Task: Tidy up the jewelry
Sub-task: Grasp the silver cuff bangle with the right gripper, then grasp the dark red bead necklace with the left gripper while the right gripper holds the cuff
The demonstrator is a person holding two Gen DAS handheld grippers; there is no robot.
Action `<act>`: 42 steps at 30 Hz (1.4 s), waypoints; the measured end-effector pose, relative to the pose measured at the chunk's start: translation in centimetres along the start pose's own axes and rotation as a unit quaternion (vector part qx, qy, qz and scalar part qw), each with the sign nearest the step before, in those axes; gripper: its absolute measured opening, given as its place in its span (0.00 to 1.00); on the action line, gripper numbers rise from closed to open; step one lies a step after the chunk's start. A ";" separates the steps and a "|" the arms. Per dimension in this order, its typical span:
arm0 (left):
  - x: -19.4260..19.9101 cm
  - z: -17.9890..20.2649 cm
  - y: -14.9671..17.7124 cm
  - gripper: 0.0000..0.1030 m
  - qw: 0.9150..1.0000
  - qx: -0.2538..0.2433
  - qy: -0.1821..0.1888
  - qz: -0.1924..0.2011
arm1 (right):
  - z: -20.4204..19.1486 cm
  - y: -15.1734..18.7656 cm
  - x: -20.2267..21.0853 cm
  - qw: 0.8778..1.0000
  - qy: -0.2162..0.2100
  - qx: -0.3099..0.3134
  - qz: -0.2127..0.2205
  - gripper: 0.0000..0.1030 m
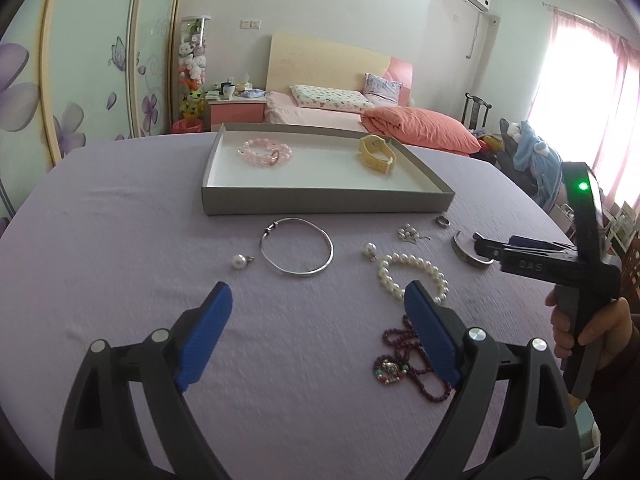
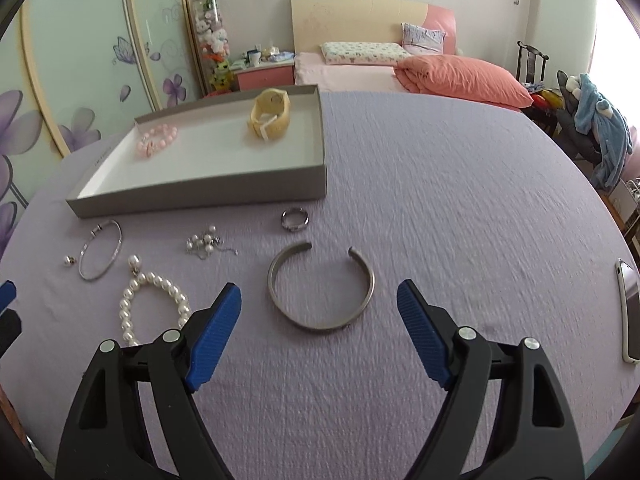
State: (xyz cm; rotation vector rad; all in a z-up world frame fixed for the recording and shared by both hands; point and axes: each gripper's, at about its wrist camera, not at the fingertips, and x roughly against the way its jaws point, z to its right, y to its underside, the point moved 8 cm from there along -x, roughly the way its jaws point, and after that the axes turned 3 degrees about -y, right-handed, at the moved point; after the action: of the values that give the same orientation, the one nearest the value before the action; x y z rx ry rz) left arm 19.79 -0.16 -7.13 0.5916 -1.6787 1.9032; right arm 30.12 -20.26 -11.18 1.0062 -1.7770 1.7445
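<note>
While the shallow grey cardboard tray [image 2: 200,194] held only two pieces, the right claw [image 2: 319,298] hovered agape over the open silver metal cuff [image 2: 320,286] on the lilac-clothed bench [image 2: 460,208]; the left claw [image 1: 318,300] gaped empty. Next, I judged, it must pinch the cuff's band.

Lighting: bright, even daylight. Source: window [image 1: 576,92] with pink curtains at right, blown out to white glare in the left wrist view; a sliver of the same glare at the right edge of the right wrist view. Shadows: soft, faint, on the lilac counter [image 2: 440,200]. Distortion: strong fisheye; walls and counter edge bow, corners vignette to black. Focus: centre sharp; slight blur toward the right rim.
</note>
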 end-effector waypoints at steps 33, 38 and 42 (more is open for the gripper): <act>-1.2 4.0 3.3 0.88 0.998 -0.044 0.033 -0.040 | 0.6 0.5 -2.7 0.999 0.033 -0.028 -0.026 0.70; -1.8 4.8 3.9 0.89 0.997 -0.052 0.034 -0.051 | 0.6 0.5 -2.5 0.999 0.027 -0.023 -0.022 0.66; -2.4 5.4 4.3 0.90 0.996 -0.058 0.034 -0.062 | 0.8 0.6 -2.3 0.999 0.023 -0.024 -0.021 0.66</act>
State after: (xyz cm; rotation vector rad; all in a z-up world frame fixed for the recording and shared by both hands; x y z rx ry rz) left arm 18.78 -6.10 -11.19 0.5644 -1.6561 1.7083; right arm 31.24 -20.63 -13.42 0.9690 -1.7484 1.6791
